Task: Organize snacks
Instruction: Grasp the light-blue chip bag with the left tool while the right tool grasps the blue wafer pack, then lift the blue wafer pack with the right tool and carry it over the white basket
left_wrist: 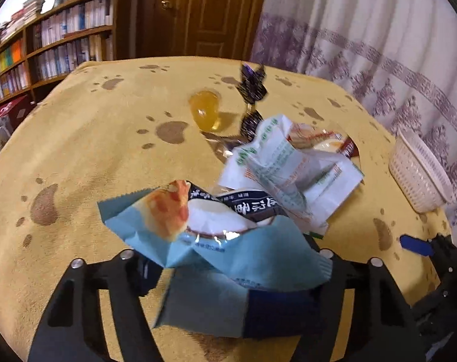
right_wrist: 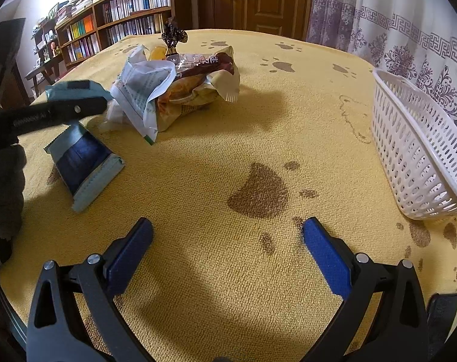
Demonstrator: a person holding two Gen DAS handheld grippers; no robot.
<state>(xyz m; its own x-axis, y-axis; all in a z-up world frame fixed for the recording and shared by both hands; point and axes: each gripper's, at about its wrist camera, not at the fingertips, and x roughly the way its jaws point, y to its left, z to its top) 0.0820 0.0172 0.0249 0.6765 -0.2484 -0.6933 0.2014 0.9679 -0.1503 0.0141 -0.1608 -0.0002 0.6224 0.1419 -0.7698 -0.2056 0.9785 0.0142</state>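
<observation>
My left gripper (left_wrist: pixel 231 267) is shut on a light blue snack packet (left_wrist: pixel 228 241) printed with a pastry; the packet is crumpled between the blue pads. From the right wrist view that packet (right_wrist: pixel 74 89) sits just above the left gripper's black finger (right_wrist: pixel 62 110). A second light blue and navy packet (left_wrist: pixel 210 304) (right_wrist: pixel 86 166) lies on the cloth under it. Behind are a white-green packet (left_wrist: pixel 288 169), a cream-brown packet (right_wrist: pixel 204 75), an orange jelly cup (left_wrist: pixel 205 111) and dark purple candies (left_wrist: pixel 252 84). My right gripper (right_wrist: pixel 226 226) stands open over bare cloth.
A white slotted basket (right_wrist: pixel 415 150) (left_wrist: pixel 418 172) stands at the table's right edge, beside the curtain. The yellow paw-print cloth (right_wrist: pixel 258 120) covers the table. A bookshelf and a wooden door stand beyond the far edge. The right gripper's blue pad (left_wrist: pixel 415 246) shows low right.
</observation>
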